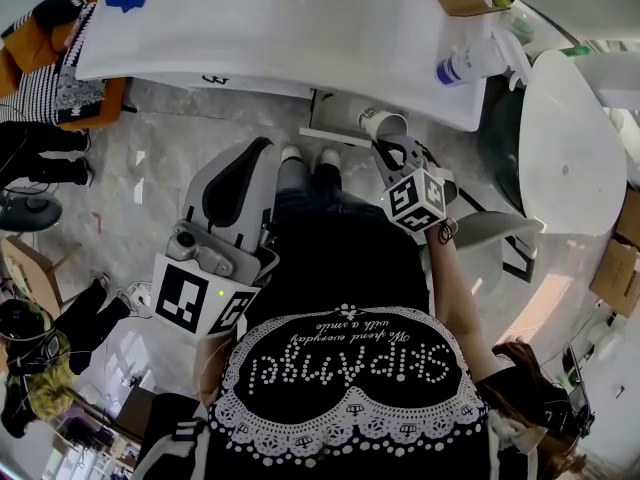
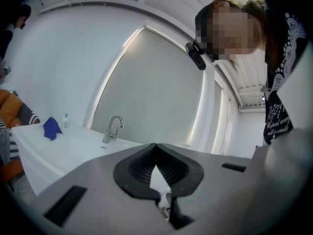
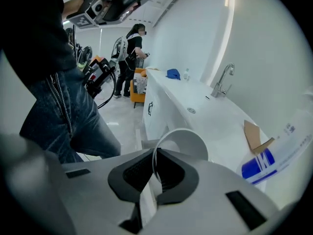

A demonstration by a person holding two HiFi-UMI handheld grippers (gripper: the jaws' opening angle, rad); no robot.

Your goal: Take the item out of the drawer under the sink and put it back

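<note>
Right tongs (image 1: 392, 146) pressed onto the rim of a white paper cup (image 1: 382, 124), pinching one wall of it; cup tipped on its side, off any surface. In the head view the cup sits upper middle of frame, just below the front edge of the white counter (image 1: 300, 38) and beside the open drawer (image 1: 335, 118) under it. Cannot tell if the cup is past the drawer's edge.

Right gripper view: right tongs (image 3: 155, 153) closed on the thin wall of the paper cup (image 3: 188, 141), cup mouth round and open at centre frame. Counter (image 3: 195, 102) runs up to the right, with the faucet (image 3: 222, 80), blue cloth (image 3: 172, 73), cardboard piece (image 3: 255, 136) and blue-labelled bottle (image 3: 274, 160) on it.

Left tongs (image 1: 262, 148) at centre left of the head view, well apart from the cup. Left gripper view: left tongs (image 2: 156, 148) with tips pressed together, nothing between them, faucet (image 2: 112, 127) and blue cloth (image 2: 51, 127) at left.
</note>
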